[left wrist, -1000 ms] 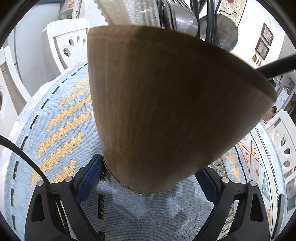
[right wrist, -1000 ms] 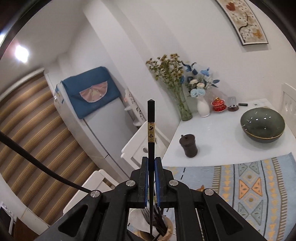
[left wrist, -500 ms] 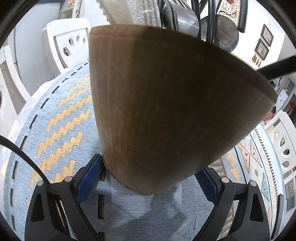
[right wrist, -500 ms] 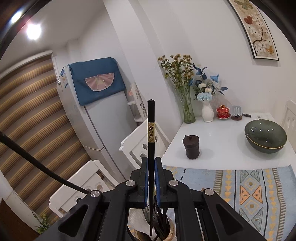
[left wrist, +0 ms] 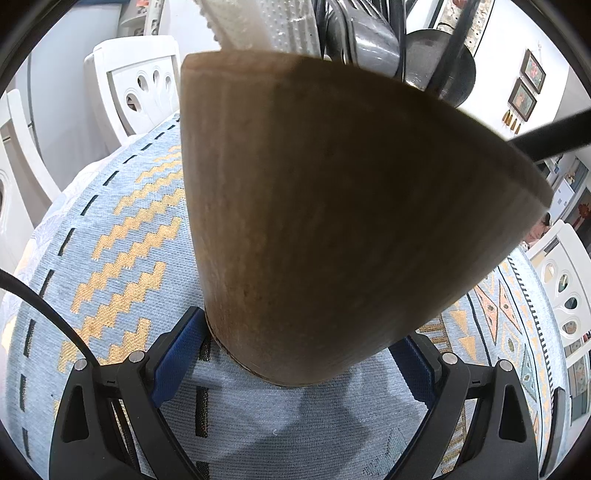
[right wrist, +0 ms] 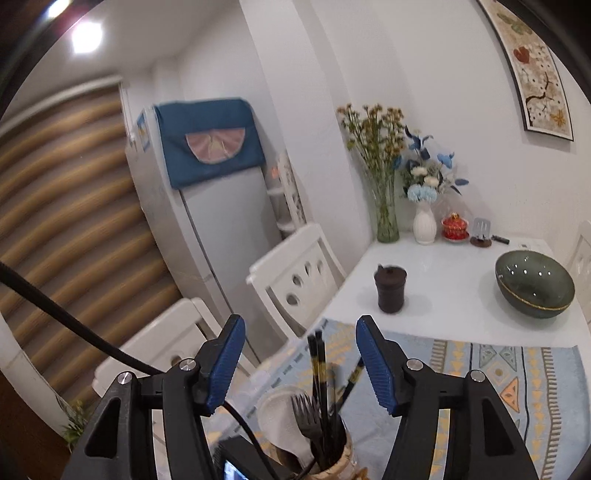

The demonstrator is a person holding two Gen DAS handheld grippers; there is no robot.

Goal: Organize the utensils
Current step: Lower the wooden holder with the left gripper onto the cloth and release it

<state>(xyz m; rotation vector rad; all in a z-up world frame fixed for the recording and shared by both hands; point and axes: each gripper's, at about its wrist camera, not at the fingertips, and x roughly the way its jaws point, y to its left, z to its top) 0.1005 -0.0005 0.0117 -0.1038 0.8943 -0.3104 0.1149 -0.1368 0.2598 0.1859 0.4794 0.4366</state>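
A brown wooden utensil holder (left wrist: 332,221) stands on the blue-and-gold table runner (left wrist: 122,240). My left gripper (left wrist: 299,328) is shut on its base, a blue pad pressing on each side. Out of its top stick a white slotted spatula (left wrist: 273,26), a grey ladle (left wrist: 373,40) and a black chopstick (left wrist: 554,136). In the right wrist view the holder (right wrist: 340,458) sits low, with black chopsticks (right wrist: 318,365), a dark fork (right wrist: 304,417) and the white spatula (right wrist: 280,421) in it. Above it my right gripper (right wrist: 300,325) is opening. The chopstick tops show between its pads, which touch nothing.
On the white table beyond the runner stand a dark green bowl (right wrist: 533,284), a dark lidded cup (right wrist: 390,290) and vases of flowers (right wrist: 386,221) by the wall. White chairs (right wrist: 299,280) (left wrist: 136,81) line the table's far side. A fridge (right wrist: 221,221) stands behind.
The right gripper's jaws have spread and let go of the black chopstick, which now stands in the holder. The left gripper and the holder have not moved.
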